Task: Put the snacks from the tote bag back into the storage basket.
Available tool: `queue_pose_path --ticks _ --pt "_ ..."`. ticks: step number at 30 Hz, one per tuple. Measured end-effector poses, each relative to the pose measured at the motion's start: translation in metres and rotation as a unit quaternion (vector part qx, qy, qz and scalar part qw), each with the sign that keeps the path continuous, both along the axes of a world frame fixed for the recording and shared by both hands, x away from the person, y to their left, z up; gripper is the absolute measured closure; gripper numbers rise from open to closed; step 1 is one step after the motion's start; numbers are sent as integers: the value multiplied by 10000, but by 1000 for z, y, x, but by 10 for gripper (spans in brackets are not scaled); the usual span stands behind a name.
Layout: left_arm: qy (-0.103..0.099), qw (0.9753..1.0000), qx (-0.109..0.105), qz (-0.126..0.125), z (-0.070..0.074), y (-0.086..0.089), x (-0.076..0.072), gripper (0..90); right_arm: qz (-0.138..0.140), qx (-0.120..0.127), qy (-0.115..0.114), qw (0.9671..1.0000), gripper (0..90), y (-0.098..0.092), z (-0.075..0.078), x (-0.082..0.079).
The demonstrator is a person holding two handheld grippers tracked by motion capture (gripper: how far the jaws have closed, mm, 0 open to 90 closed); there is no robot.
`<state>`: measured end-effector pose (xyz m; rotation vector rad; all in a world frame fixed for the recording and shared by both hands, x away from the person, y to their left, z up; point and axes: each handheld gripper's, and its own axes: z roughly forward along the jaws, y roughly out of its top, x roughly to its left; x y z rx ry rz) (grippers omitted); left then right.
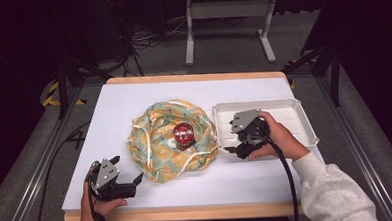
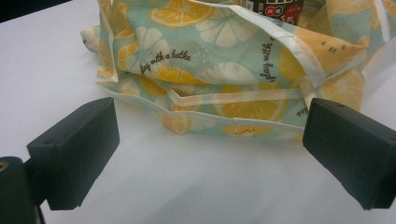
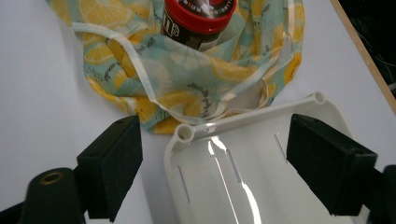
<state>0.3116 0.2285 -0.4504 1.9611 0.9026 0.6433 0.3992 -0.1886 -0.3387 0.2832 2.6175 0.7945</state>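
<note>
Red-lidded jar (image 1: 183,135) inside lemon-print bag (image 1: 158,142); white tray (image 1: 304,121) just right.

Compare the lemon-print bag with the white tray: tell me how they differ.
The lemon-print bag is soft, crumpled cloth in yellow and teal; the white tray is rigid, plain and glossy. The bag holds a red-lidded jar; the tray holds nothing. The bag lies mid-table, the tray to its right under the right tool. Both rest on the white table.

The crumpled mint-green fabric bag with a yellow lemon-slice print (image 2: 224,70) bears small dark script reading "play with a bathe", repeated in part elsewhere, while the red-lidded dark jar (image 3: 198,21) shows a white "m" logo on its label.
</note>
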Motion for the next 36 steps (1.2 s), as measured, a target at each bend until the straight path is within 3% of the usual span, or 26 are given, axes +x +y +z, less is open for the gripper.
queue_pose_path --ticks 9,20,25,32,36 --pt "-16 10000 -23 11 0 2 -3 44 281 -154 -5 9995 188 37 11 11" --pt "-46 10000 28 -25 -1 3 -5 42 515 -474 245 9972 196 86 13 33" --pt "-40 10000 -4 -35 -1 3 -6 42 548 -488 362 9966 196 96 10 41" --pt "-19 10000 -8 -54 -2 4 -6 42 601 -547 720 9941 199 110 -1 54" --pt "-13 10000 13 -77 -2 3 -6 42 510 -568 847 9935 190 116 -6 62"
